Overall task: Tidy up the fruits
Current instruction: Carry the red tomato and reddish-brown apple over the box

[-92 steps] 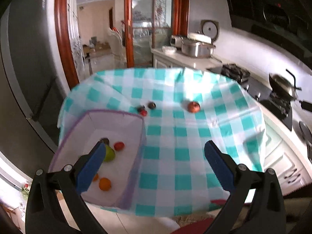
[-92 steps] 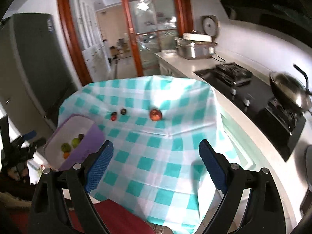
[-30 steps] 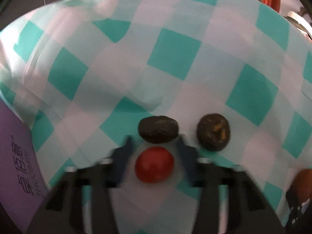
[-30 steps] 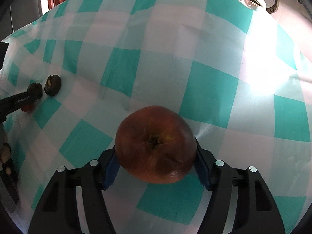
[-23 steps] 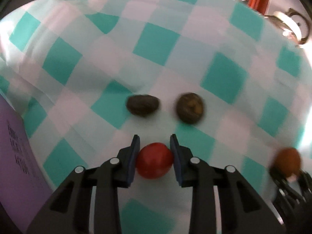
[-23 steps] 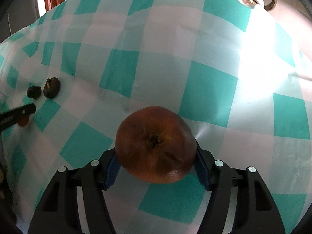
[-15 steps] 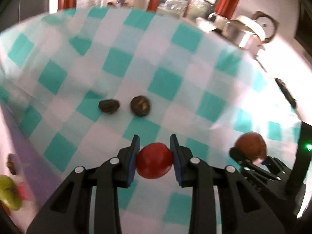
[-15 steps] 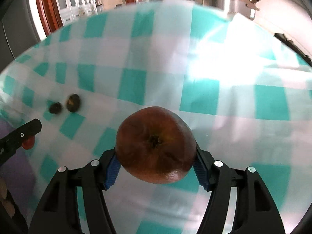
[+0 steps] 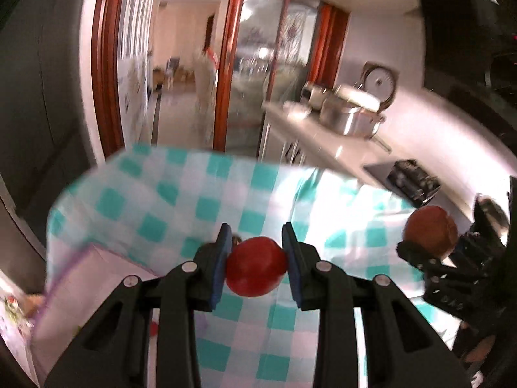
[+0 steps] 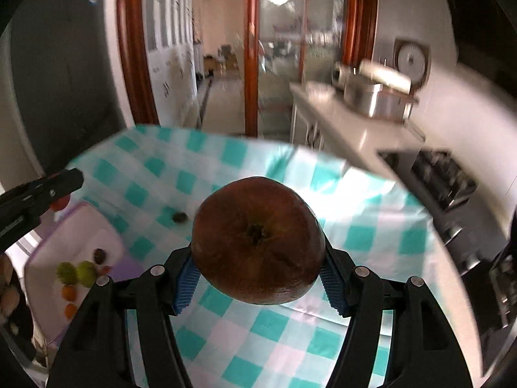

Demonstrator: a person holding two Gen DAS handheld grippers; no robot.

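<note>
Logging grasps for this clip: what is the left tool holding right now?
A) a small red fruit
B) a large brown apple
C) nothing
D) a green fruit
A: the left tool is shut on the small red fruit, lifted above the checkered cloth.

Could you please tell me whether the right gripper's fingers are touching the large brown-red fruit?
Touching: in the right wrist view both blue pads press against the sides of the large brown-red fruit, held clear above the tablecloth.

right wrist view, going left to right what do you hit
left gripper with its red fruit → purple bin of small fruits → dark fruit on the cloth → apple in the right gripper → stove
</note>
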